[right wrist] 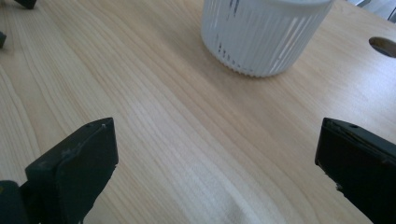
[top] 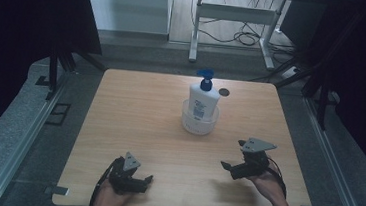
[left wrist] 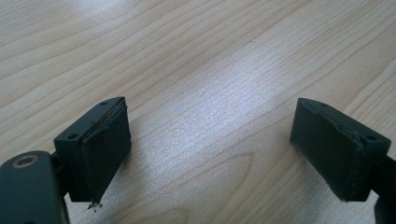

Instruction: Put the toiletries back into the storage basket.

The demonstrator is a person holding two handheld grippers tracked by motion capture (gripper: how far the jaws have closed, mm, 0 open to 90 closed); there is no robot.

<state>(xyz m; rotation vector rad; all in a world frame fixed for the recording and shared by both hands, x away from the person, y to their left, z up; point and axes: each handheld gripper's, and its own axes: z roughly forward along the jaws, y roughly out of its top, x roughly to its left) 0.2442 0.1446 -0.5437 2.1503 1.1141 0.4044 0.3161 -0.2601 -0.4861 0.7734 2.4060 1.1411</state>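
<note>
Toward the far middle of the pale wooden table (top: pixel 133 129), a white plastic pump bottle with a blue pump head and blue label (top: pixel 203 97) stands upright inside a round white ribbed plastic basket (top: pixel 199 124), which holds nothing else that can be seen. Nearer the person, the right gripper (top: pixel 232 157) sits to the basket's right and well short of it, jaws spread wide and empty over bare wood. The left gripper (top: pixel 145 181) rests near the table's near edge, well apart, its jaws likewise wide and empty.

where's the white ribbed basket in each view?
High view: white ribbed plastic basket right of table centre, holding the white pump bottle with blue pump.
Left gripper view: not in it.
Right gripper view: top centre.
Shared landmark: light wooden table, round hole near the basket.
</note>
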